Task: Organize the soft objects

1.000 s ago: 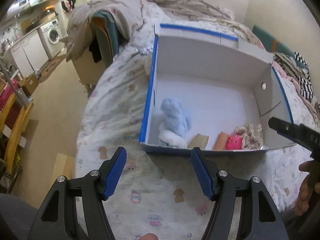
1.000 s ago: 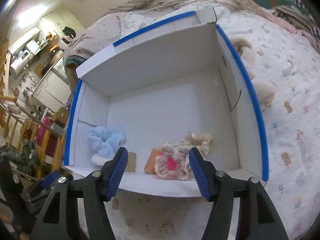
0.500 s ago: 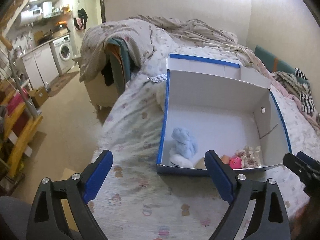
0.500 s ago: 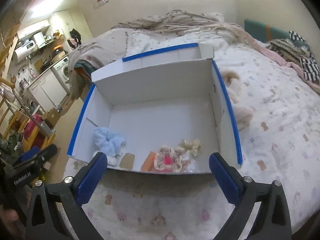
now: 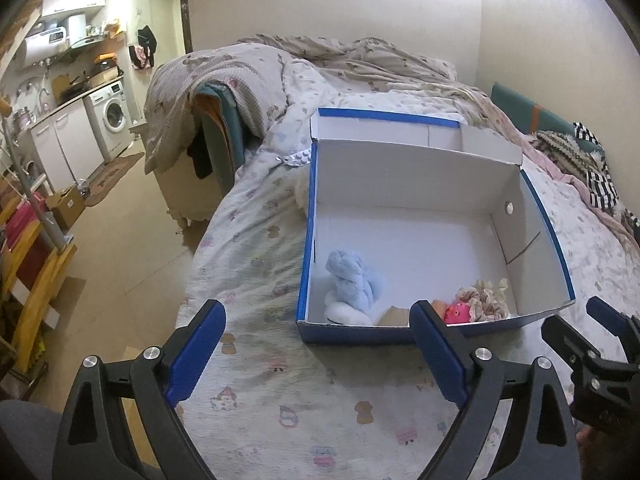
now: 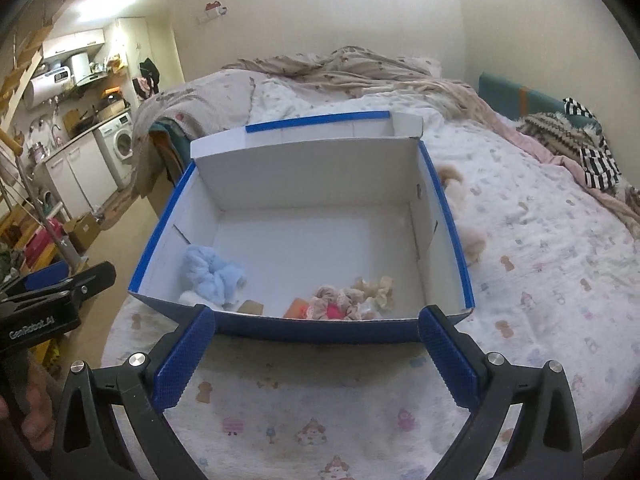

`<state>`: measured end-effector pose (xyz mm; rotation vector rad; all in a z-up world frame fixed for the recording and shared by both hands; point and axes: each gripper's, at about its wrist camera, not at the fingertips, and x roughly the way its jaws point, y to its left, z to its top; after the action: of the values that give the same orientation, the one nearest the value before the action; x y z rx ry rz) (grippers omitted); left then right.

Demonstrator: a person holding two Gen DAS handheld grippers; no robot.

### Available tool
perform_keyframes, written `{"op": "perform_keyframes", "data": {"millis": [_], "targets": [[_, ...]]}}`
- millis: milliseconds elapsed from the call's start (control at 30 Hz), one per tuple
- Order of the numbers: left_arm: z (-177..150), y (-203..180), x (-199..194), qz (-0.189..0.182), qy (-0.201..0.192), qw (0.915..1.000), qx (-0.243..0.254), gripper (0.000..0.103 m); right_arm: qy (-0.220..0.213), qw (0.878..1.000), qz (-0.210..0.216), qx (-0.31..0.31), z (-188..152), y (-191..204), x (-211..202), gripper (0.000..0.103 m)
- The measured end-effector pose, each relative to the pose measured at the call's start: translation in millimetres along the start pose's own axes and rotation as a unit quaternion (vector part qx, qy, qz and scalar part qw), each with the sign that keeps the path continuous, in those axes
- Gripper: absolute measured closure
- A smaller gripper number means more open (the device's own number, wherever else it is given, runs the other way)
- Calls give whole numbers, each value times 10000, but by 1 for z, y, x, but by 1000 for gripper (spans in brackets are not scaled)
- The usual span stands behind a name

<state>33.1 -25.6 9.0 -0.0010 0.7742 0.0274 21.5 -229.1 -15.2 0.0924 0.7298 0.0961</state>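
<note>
A white box with blue edges (image 5: 309,240) (image 6: 448,216) stands on the bed. Inside near its front wall lie a light blue plush (image 5: 352,276) (image 6: 212,276), a pink toy (image 5: 458,314) and frilly scrunchies (image 5: 486,298) (image 6: 344,300). My left gripper (image 5: 316,320) hangs open just in front of the box, nothing between its fingers. My right gripper (image 6: 318,320) is open too, facing the box's front wall and empty. Each gripper shows at the edge of the other's view: right gripper (image 5: 572,314), left gripper (image 6: 76,280).
A beige plush (image 6: 460,208) lies on the patterned sheet against the box's right side. A cream fluffy thing (image 5: 300,196) and a blister pack (image 5: 296,158) sit by its left side. A rumpled blanket (image 5: 360,60) lies behind. The floor (image 5: 120,240) drops off left of the bed.
Both grippers' jaws have spread wider, and both have drawn back and up from the box. The soft things in the box lie where they did.
</note>
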Motion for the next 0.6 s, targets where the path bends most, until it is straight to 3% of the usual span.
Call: {"op": "perform_keyframes", "data": {"millis": [300, 600], "targets": [[-5, -6, 4, -53, -3, 9999, 104, 11, 66, 9992, -95, 386, 4, -16, 9, 0], [-7, -6, 9, -99, 81, 9999, 50, 11, 31, 9991, -130, 390, 5, -18, 8, 0]]}}
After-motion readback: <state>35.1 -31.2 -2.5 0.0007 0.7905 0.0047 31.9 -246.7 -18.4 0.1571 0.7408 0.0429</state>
